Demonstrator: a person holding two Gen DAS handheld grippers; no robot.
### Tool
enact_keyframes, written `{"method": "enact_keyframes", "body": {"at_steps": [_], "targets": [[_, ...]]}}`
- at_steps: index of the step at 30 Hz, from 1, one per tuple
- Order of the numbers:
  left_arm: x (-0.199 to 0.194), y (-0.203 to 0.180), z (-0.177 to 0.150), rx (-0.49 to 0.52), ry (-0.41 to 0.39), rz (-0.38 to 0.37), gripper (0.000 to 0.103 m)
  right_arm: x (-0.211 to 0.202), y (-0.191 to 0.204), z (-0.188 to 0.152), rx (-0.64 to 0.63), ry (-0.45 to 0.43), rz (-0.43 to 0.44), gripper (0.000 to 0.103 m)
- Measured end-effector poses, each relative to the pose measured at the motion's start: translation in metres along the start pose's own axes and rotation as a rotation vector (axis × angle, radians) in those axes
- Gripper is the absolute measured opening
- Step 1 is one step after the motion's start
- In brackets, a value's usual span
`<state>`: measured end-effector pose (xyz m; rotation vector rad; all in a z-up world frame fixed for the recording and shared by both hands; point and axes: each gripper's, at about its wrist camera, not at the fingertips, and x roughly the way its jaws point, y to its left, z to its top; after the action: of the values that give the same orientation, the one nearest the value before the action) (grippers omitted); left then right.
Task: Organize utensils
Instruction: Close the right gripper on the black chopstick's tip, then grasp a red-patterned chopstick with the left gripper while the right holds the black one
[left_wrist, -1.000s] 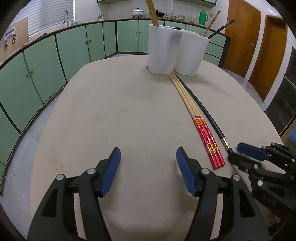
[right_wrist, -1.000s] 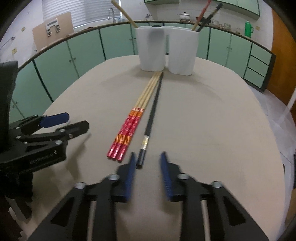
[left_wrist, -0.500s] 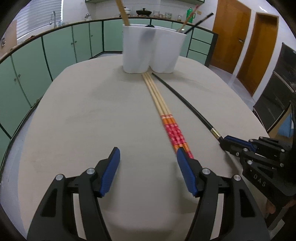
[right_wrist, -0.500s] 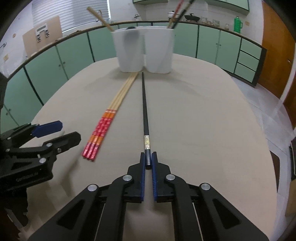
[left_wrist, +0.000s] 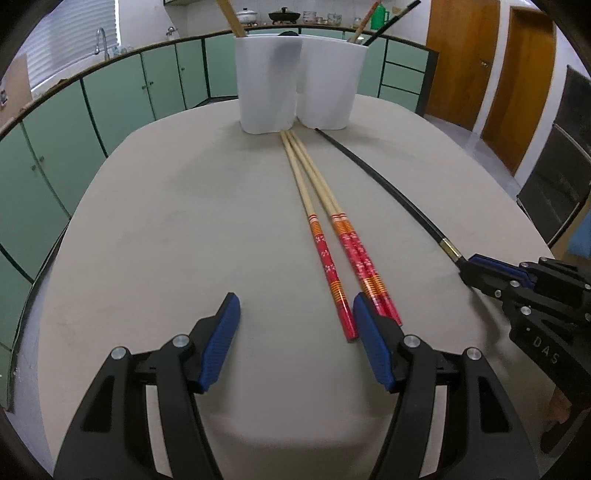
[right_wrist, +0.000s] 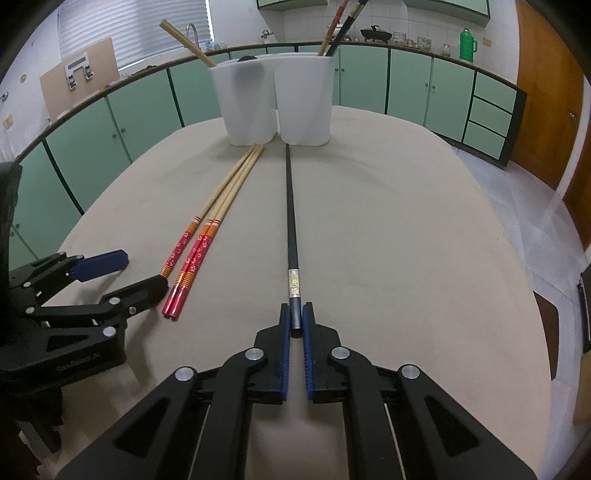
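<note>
The black chopstick (right_wrist: 288, 206) runs up the middle of the right wrist view, lying on the beige bench (right_wrist: 406, 229), its near end pinched between the blue pads of the right tongs (right_wrist: 296, 320) at the lower centre. Its far tip reaches almost to the white holder (right_wrist: 275, 105) at the top centre, a two-cup piece with a few sticks standing in it. Left of the black one lie the red-handled chopsticks (right_wrist: 205, 236), close together, their pale tips near the holder. At the lower left the left tongs (left_wrist: 295, 314) stand spread with one red-handled end between the pads, untouched. Green cabinets (right_wrist: 129, 110) curve behind the bench.
</note>
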<state>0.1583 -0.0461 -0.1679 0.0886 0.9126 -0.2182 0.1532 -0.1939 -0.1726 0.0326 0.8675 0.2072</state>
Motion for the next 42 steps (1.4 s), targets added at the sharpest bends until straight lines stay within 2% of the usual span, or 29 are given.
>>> {"method": "enact_keyframes", "body": {"at_steps": [10, 14, 19, 20, 29, 36, 42], "targets": [[-0.007, 0.008, -0.006, -0.020, -0.004, 0.016, 0.060, -0.002, -0.001, -0.004, 0.000, -0.004, 0.028, 0.011], [-0.007, 0.003, -0.006, -0.011, -0.011, 0.004, 0.043, -0.001, -0.002, -0.003, -0.001, -0.002, 0.031, 0.011], [-0.008, -0.004, -0.007, -0.005, -0.013, -0.019, 0.009, 0.002, -0.003, 0.000, 0.004, 0.001, 0.039, 0.007], [-0.008, -0.004, -0.007, -0.004, -0.012, -0.021, 0.006, 0.001, -0.003, 0.000, 0.005, 0.000, 0.040, 0.007], [-0.022, -0.001, -0.006, -0.001, -0.047, -0.018, 0.005, -0.014, -0.004, 0.001, -0.002, -0.030, 0.044, 0.006], [-0.068, 0.002, 0.010, 0.026, -0.164, -0.009, 0.005, -0.047, -0.010, 0.017, -0.015, -0.108, 0.045, 0.006], [-0.107, 0.009, 0.032, 0.021, -0.286, -0.004, 0.005, -0.081, -0.017, 0.044, -0.020, -0.193, 0.057, 0.006]]}}
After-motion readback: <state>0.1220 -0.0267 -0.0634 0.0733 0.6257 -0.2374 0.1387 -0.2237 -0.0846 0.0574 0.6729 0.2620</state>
